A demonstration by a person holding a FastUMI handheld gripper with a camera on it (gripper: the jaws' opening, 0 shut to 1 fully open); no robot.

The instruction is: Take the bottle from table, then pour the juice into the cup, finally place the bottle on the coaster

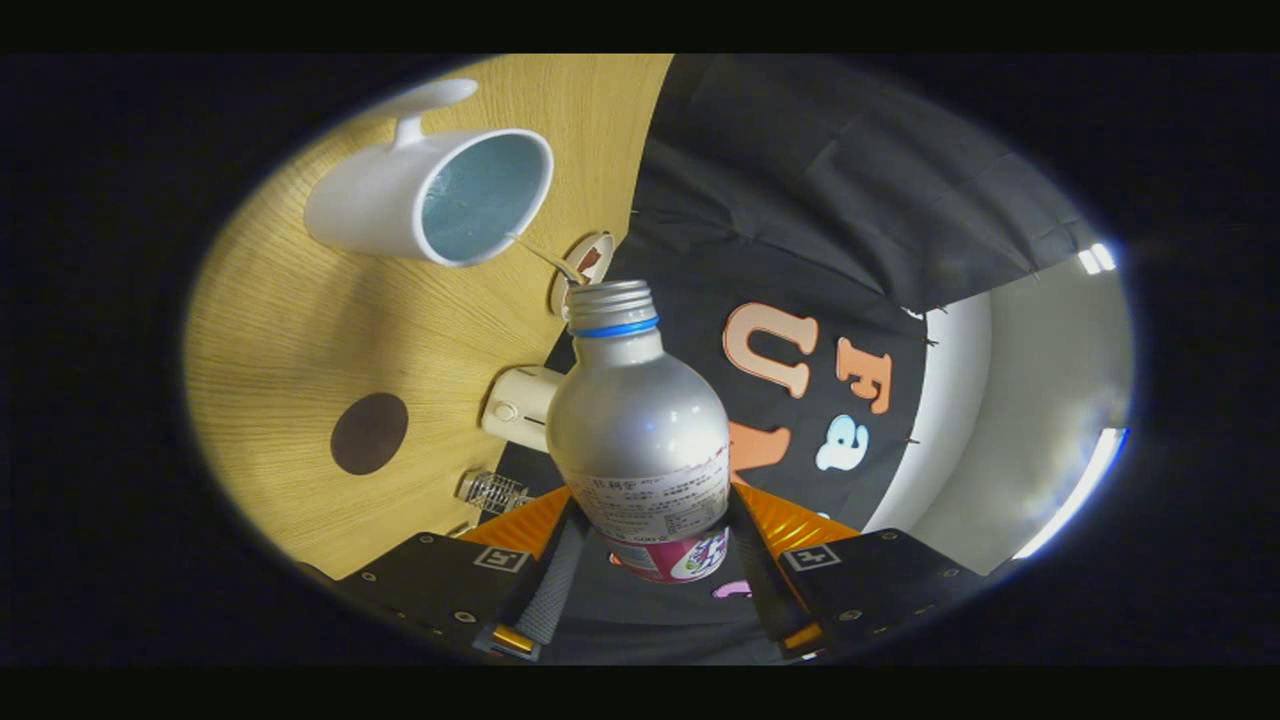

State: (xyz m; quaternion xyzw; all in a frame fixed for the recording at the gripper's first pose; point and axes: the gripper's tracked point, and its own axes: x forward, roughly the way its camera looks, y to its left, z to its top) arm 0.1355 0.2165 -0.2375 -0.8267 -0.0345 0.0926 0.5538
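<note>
The gripper (655,560) pinches the silver metal bottle (640,430) near its base, both fingers seemingly pressing its sides; a thin stream runs from its mouth toward the white ceramic cup (400,205) on the wooden table (290,340).

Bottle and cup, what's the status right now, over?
Tool shut on bottle, bottle tipped toward cup. Thin stream running from its mouth into cup. Dark coaster bare on table. Nothing in the way.

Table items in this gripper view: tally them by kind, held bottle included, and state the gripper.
Bottle, tilted toward the cup, gripper shut on it: 1
White cup: 1
Dark round coaster: 1
White boxy device: 1
Small clear object: 1
Total: 5
</note>
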